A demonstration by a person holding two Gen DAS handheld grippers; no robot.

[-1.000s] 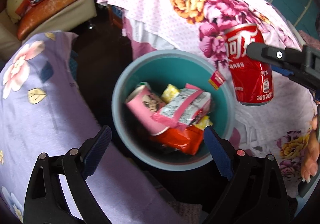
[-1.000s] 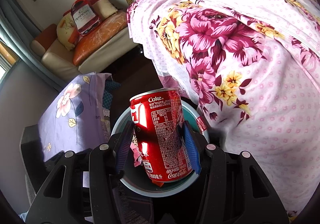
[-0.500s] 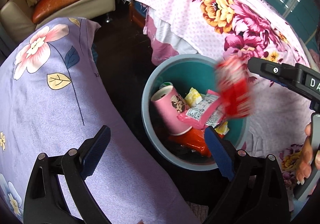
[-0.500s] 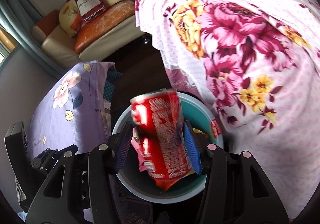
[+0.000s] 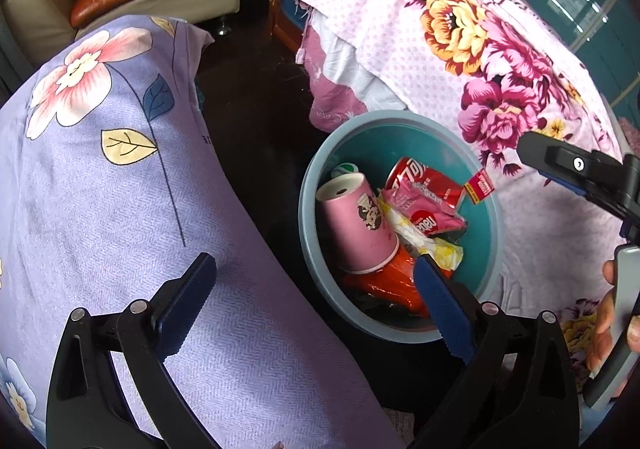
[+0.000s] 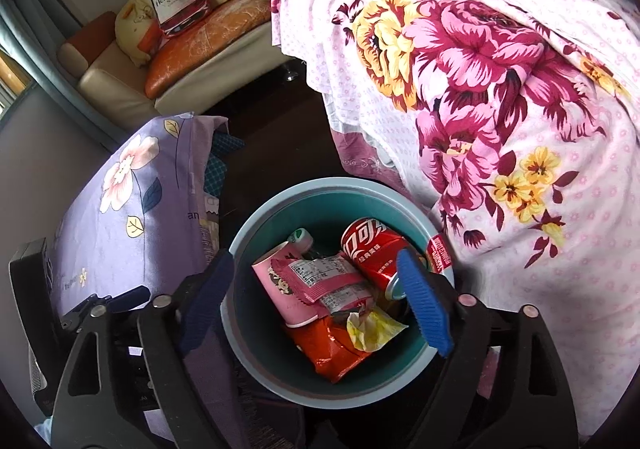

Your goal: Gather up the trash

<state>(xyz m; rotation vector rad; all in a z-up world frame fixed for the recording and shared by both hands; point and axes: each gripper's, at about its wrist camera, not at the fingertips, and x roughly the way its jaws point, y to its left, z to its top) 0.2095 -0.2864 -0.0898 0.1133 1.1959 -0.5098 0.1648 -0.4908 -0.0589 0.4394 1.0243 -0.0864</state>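
A round teal trash bin [image 5: 490, 217] [image 6: 240, 245] stands on the dark floor between two cloth-covered pieces of furniture. Inside lie a red Coke can [image 5: 430, 181] [image 6: 372, 253] on its side, a pink paper cup [image 5: 358, 227] [image 6: 282, 291], a pink snack wrapper [image 5: 424, 213] [image 6: 328, 281], an orange bag [image 5: 394, 283] [image 6: 332, 349] and a yellow wrapper [image 6: 370, 331]. My right gripper [image 6: 316, 303] hangs over the bin, its jaws opening with nothing between the pads. My left gripper [image 5: 314, 303] is opening too, empty, over the bin's left rim.
A purple flowered cloth [image 5: 100, 177] [image 6: 132, 193] covers furniture left of the bin. A pink floral bedspread [image 5: 460, 29] [image 6: 500, 69] rises on the right. A cream sofa with orange cushions [image 6: 208, 37] stands at the back. A hand [image 5: 612, 313] holds the right gripper's handle.
My right gripper let go of the Coke can, which dropped into the bin onto the other trash. The left gripper's view shifted so the bin sits further right.
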